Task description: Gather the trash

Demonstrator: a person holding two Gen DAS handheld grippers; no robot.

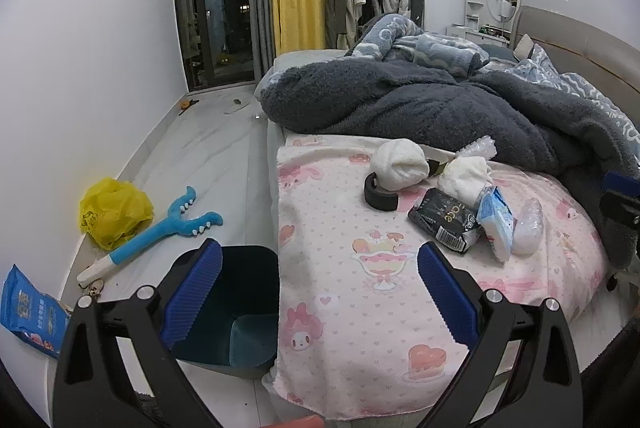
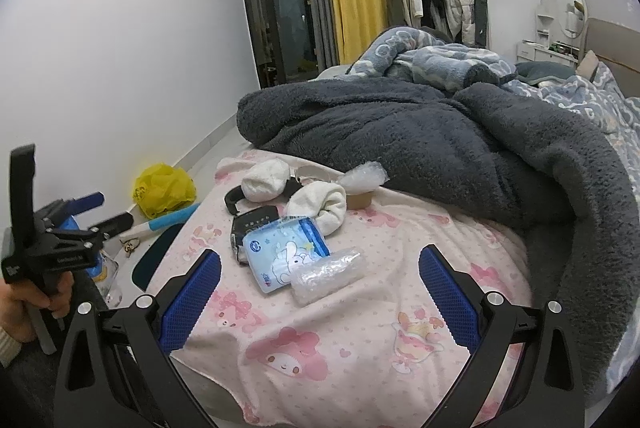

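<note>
Pink blanket (image 1: 360, 280) hanging over the bed edge, dark bin (image 1: 236, 308) on the floor just beside it, nothing visible inside, bare floor behind, trash pile (image 2: 280, 228) mid-blanket, left tool (image 1: 320, 288) and right tool (image 2: 320, 284) both released, grasping nothing

Black hand-held gripper (image 1: 320, 272), blue ribbed pads (image 1: 192, 292)

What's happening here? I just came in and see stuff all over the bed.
A person is tidying trash with tongs in each hand. Both the left tongs and right tongs are open and empty, hovering over the pink blanket. Wrappers and tissue wads lie untouched; the bin waits on the floor beside the bed.
</note>
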